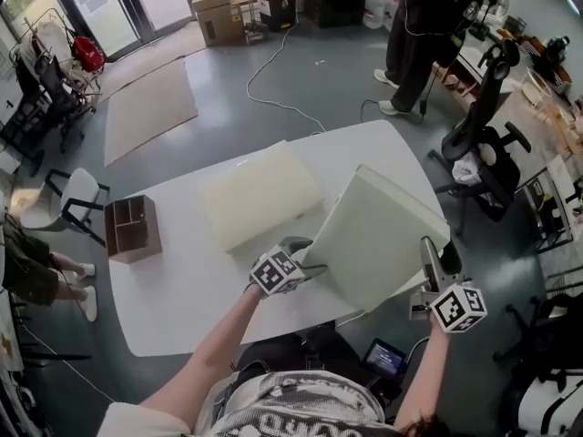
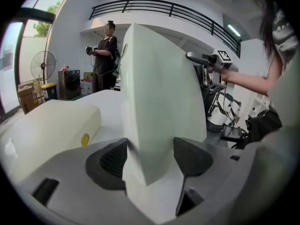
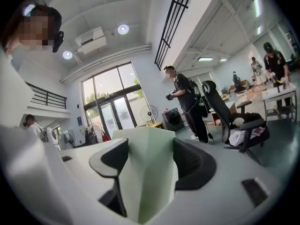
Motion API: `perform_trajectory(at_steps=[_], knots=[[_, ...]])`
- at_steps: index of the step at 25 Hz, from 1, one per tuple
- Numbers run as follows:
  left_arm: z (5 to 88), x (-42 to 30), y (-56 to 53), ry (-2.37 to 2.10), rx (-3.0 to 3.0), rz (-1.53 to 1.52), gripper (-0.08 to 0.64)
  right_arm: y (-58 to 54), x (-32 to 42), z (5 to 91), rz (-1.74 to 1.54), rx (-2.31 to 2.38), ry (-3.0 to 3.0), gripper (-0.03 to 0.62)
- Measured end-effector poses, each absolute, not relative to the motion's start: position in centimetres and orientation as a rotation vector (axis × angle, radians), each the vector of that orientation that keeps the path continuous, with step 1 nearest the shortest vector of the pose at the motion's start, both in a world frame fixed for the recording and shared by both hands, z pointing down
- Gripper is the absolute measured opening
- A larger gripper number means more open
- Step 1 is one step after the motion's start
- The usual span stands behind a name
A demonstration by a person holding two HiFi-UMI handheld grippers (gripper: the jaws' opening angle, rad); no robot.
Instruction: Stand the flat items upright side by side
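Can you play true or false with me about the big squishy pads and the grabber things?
1. The left gripper and right gripper both have their jaws clamped on one tilted cream foam slab. True.
2. The other cream foam slab stands upright. False: it lies flat on the white table.
3. The brown wooden box sits on top of the flat slab. False: it stands on the table, apart from the slab.
4. A person in dark clothes stands on the floor beyond the table. True.
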State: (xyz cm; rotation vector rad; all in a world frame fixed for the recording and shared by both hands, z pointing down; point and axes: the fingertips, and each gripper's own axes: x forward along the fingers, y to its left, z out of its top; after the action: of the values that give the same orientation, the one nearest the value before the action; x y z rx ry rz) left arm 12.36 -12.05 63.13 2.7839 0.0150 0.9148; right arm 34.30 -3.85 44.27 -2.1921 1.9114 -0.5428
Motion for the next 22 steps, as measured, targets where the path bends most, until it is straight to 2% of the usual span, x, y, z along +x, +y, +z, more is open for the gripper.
perform_trajectory(at_steps=[11, 22], knots=[[63.3, 12.4, -15.3, 0.016, 2.892, 1.030, 0.318, -2.5, 28.5, 40.0, -0.347, -2.070, 2.028, 0.270], [64.4, 12.1, -17.5, -0.053, 2.853, 1.029, 0.310, -2.4, 24.4, 40.1, -0.267, -2.060, 2.301, 0.262]])
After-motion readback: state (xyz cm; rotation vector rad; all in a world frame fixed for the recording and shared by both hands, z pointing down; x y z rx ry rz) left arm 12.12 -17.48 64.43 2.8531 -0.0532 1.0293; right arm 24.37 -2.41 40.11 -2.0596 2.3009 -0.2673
